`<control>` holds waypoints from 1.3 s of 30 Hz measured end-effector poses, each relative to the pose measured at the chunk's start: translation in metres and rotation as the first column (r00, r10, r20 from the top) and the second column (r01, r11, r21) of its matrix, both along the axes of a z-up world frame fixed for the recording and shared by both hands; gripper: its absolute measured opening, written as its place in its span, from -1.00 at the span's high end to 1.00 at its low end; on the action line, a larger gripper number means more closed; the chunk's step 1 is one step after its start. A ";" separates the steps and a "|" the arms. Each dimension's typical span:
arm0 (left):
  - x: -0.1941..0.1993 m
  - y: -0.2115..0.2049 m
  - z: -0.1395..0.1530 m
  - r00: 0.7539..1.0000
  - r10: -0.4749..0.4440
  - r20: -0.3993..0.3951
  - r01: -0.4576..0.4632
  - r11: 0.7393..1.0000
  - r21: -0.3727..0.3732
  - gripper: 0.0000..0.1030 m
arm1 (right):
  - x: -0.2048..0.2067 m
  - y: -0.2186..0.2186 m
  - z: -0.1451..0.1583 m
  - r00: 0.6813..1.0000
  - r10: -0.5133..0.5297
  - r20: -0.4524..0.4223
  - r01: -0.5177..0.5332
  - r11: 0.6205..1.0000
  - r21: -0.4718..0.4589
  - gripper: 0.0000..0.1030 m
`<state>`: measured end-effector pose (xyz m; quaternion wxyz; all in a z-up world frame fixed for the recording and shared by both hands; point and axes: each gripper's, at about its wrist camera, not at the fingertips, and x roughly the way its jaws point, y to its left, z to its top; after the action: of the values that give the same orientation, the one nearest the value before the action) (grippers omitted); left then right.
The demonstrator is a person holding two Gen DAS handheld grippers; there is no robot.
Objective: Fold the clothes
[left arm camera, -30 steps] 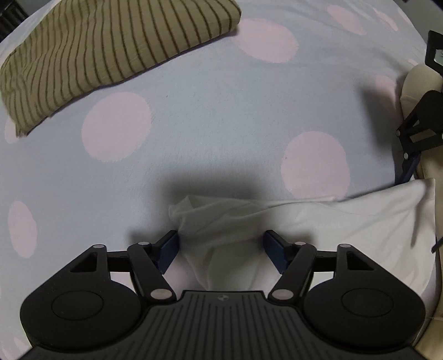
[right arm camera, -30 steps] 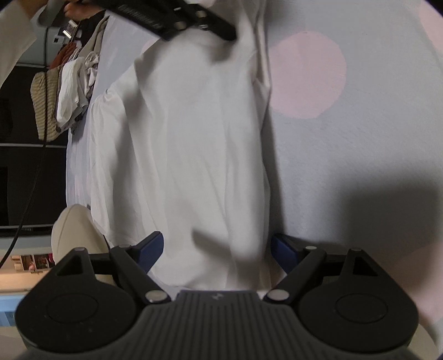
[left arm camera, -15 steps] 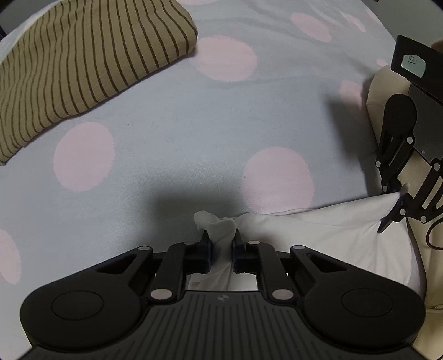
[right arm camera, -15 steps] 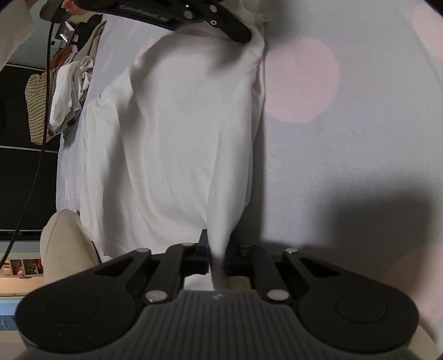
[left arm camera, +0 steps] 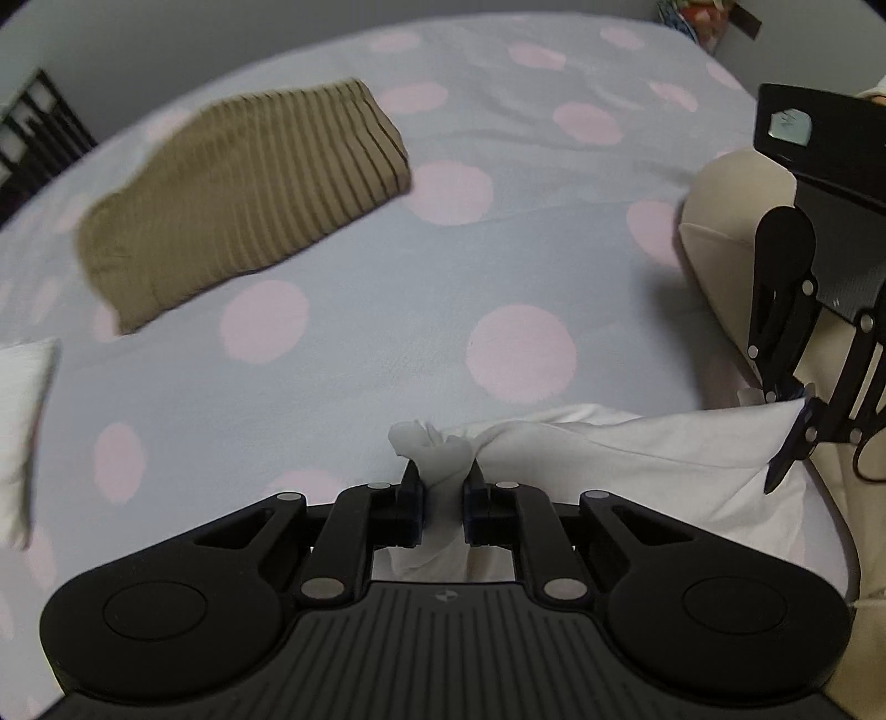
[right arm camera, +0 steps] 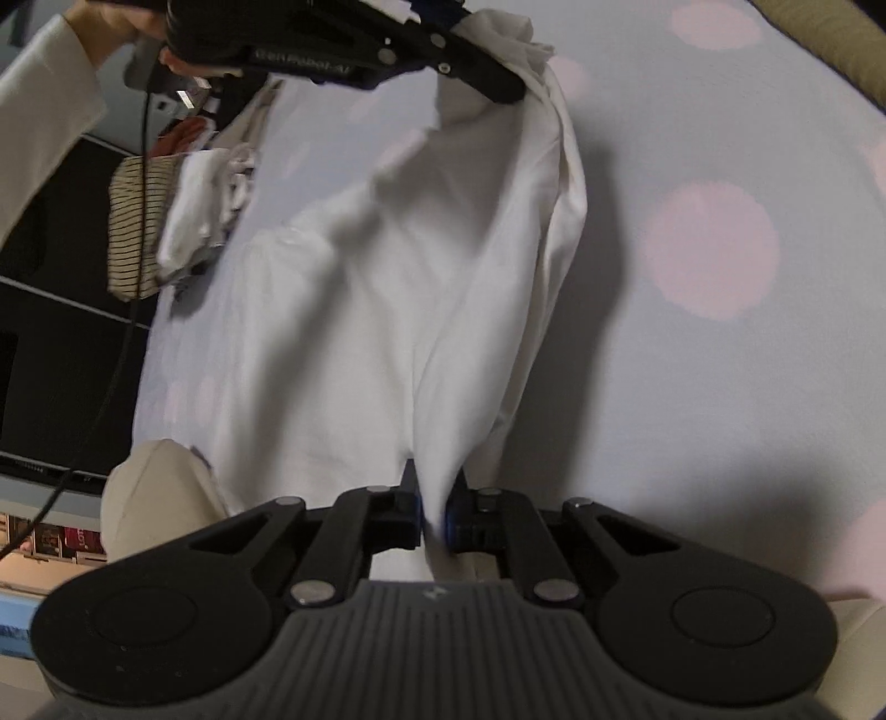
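Both of your grippers have closed since a second ago and lifted their ends of the white shirt point(right arm camera: 421, 310) off the bedsheet point(left arm camera: 387, 277). Your left gripper point(left arm camera: 443, 487) has its fingers drawn narrow, clamped on a bunched corner of the cloth that pokes out ahead of the tips. Your right gripper point(right arm camera: 434, 509) is likewise narrow, pinching a fold that tapers to a point between its fingers.

Shirt: plain white, thin, creased. It spans from one gripper to the other, sagging in the middle, with its lower part still lying on the sheet near your knee point(right arm camera: 155, 498). In the right wrist view its far end is gathered at the left gripper, where your hand point(right arm camera: 127, 27) and a pale sleeve point(right arm camera: 44, 111) show.

Count:
- white shirt in the grippers: one
- folded striped olive garment point(left arm camera: 243, 199): one, well apart from the shirt, further up the bed
- unsorted heap of clothes point(right arm camera: 183, 216) at the bed edge: one pile, number of pieces unclear
- grippers: two

Sheet is pale blue with pink dots
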<state>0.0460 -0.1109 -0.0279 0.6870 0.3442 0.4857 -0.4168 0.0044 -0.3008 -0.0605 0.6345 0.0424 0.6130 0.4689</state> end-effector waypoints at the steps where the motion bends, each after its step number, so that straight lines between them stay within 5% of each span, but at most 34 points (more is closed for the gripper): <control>1: -0.009 0.007 0.005 1.000 0.017 0.012 -0.017 1.000 -0.006 0.79 | -0.005 0.004 0.007 1.000 0.006 0.009 -0.006 1.000 0.007 0.84; 13: -0.109 0.154 0.052 0.961 0.262 0.087 -0.256 0.964 -0.068 0.78 | -0.091 0.135 0.045 0.981 0.182 0.066 -0.185 0.982 0.033 0.84; 19: -0.152 0.217 0.033 0.927 0.364 0.094 -0.361 0.931 -0.045 0.76 | -0.134 0.215 0.027 0.961 0.269 0.057 -0.269 0.963 -0.010 0.84; 25: -0.165 0.263 0.011 0.866 0.492 0.086 -0.489 0.870 -0.059 0.68 | -0.161 0.268 0.002 0.959 0.276 0.068 -0.269 0.958 -0.098 0.83; 28: -0.167 0.276 -0.001 0.836 0.534 0.129 -0.539 0.842 0.005 0.57 | -0.174 0.282 -0.005 0.948 0.303 0.093 -0.291 0.949 -0.123 0.80; 30: -0.169 0.287 -0.004 0.801 0.572 0.177 -0.589 0.806 0.059 0.56 | -0.184 0.291 -0.009 0.938 0.328 0.112 -0.312 0.940 -0.139 0.61; 32: -0.172 0.298 -0.002 0.760 0.611 0.222 -0.640 0.763 0.089 0.56 | -0.197 0.298 -0.010 0.921 0.376 0.099 -0.364 0.924 -0.117 -0.19; 35: -0.184 0.310 0.013 0.689 0.671 0.273 -0.709 0.703 0.060 0.49 | -0.219 0.298 0.000 0.881 0.472 0.045 -0.472 0.882 -0.010 -0.30; 39: -0.213 0.298 0.036 0.588 0.710 0.387 -0.761 0.648 -0.033 0.08 | -0.206 0.267 0.014 0.906 0.420 0.059 -0.421 0.907 0.007 -0.35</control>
<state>-0.1665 0.1867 0.0082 0.8497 0.2290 0.4749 0.0112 -0.2013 -0.0336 -0.0462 0.5353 -0.0976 0.5850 0.6014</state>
